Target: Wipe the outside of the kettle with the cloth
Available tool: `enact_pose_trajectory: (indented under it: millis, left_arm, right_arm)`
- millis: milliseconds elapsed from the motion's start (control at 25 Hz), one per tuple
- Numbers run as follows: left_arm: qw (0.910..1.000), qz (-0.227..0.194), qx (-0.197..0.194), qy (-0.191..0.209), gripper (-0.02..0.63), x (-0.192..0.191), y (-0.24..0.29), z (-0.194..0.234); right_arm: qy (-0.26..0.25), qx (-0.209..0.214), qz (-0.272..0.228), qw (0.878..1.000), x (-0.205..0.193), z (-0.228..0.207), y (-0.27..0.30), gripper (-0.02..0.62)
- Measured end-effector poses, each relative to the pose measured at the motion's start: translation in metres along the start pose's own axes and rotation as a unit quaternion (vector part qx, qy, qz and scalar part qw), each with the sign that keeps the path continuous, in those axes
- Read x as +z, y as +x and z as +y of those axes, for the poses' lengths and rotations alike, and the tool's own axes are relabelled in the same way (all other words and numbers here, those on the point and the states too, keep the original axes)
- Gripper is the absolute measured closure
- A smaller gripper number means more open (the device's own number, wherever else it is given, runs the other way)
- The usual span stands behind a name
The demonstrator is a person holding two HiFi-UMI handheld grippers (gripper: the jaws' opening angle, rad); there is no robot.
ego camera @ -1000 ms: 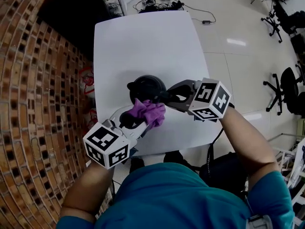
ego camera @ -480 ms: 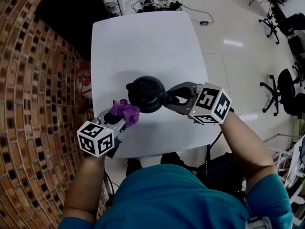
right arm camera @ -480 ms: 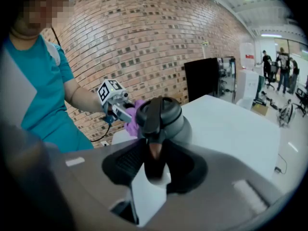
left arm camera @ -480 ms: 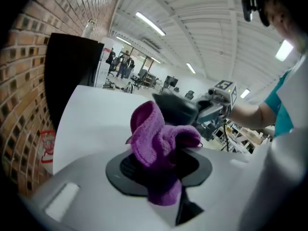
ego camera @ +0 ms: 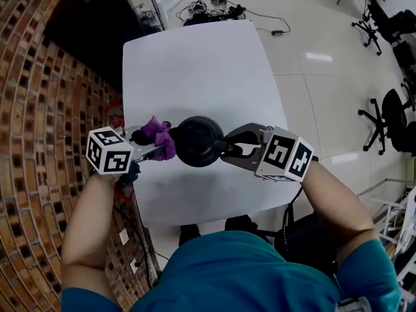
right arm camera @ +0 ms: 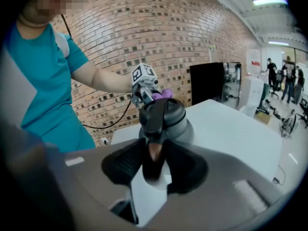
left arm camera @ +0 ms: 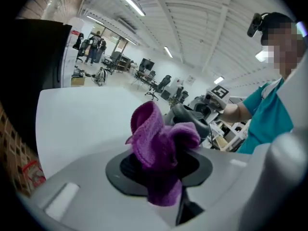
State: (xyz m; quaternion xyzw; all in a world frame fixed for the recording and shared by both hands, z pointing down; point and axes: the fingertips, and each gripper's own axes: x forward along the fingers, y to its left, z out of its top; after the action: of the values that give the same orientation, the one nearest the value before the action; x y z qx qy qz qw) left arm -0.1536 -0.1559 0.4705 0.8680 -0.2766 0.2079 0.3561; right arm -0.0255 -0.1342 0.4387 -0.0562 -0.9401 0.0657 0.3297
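Observation:
A dark grey kettle (ego camera: 196,141) stands on the white table (ego camera: 195,64), seen from above in the head view. My right gripper (ego camera: 227,147) is shut on the kettle's handle (right arm camera: 154,159) at its right side. My left gripper (ego camera: 155,145) is shut on a bunched purple cloth (ego camera: 159,136), which sits against the kettle's left side. In the left gripper view the cloth (left arm camera: 159,153) fills the jaws with the kettle (left arm camera: 190,121) right behind it. In the right gripper view the kettle (right arm camera: 165,121) stands just beyond the jaws, and the cloth (right arm camera: 162,95) peeks over its far side.
A brick wall (ego camera: 39,142) runs close along the table's left edge. Cables (ego camera: 214,8) lie on the floor beyond the far edge, and office chairs (ego camera: 390,119) stand at the right. The far half of the table holds nothing.
My left gripper has carried the cloth from the kettle's near side round to its left side. My right gripper has stayed on the handle.

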Motion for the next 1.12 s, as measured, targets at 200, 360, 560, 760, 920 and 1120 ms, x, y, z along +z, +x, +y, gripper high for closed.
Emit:
enact_pose_trajectory:
  millis: [200,360,560,760,920,1120]
  left_arm:
    - [0.9866,0.118,-0.029,0.109,0.46,0.026,0.017,0.02]
    - [0.9498,0.222,-0.07,0.209,0.46,0.058,0.047,0.018]
    - [0.9011,0.309,-0.144,0.268,0.462,0.083,0.105,-0.027]
    - [0.8672,0.345,-0.188,0.306,0.463,0.071,0.136,-0.073]
    - [0.9195,0.231,-0.107,0.3,0.463,0.11,0.118,-0.073]
    - [0.9766,-0.037,0.01,0.212,0.463,0.135,0.022,-0.109]
  right_arm:
    - [-0.007,0.011,-0.008,1.0,0.005,0.003,0.0,0.46]
    - [-0.01,0.015,-0.011,1.0,0.006,0.004,0.0,0.46]
    - [-0.004,0.023,-0.021,1.0,0.008,0.004,0.002,0.46]
    - [-0.006,0.022,-0.025,0.999,0.008,0.004,0.001,0.459]
    - [-0.004,0.014,-0.031,0.999,0.005,0.003,0.0,0.462]
    - [-0.003,0.008,-0.032,0.999,0.004,0.001,0.0,0.463]
